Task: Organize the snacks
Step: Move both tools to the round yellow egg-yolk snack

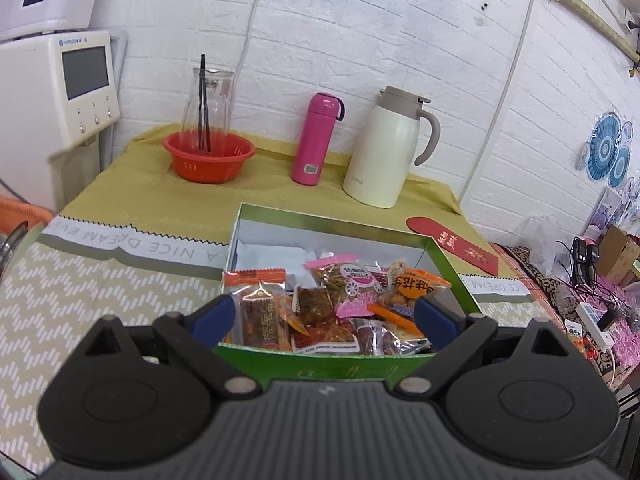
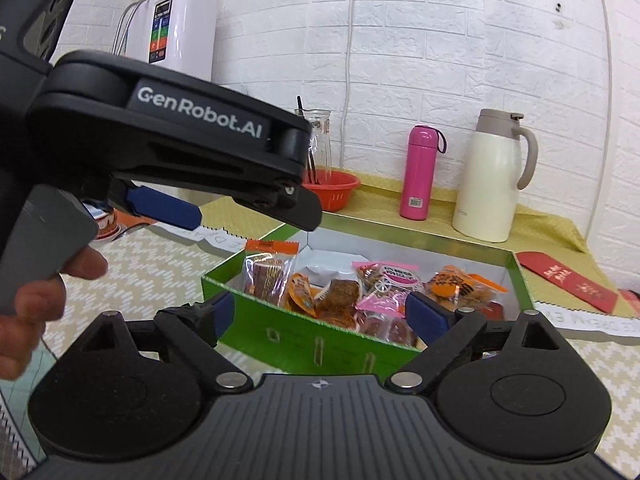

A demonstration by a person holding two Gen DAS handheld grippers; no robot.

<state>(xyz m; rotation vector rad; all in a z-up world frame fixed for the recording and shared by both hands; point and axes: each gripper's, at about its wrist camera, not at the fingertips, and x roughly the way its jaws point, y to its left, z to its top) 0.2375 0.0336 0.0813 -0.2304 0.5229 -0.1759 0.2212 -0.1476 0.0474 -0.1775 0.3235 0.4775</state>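
Snacks (image 1: pixel 320 304) in green box (image 1: pixel 344 372); pink flask (image 1: pixel 314 140), cream jug (image 1: pixel 384 148) behind

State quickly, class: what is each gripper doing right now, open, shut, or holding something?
Left gripper: open, holding nothing, above the green snack box.
Right gripper: open, holding nothing, in front of the same box.
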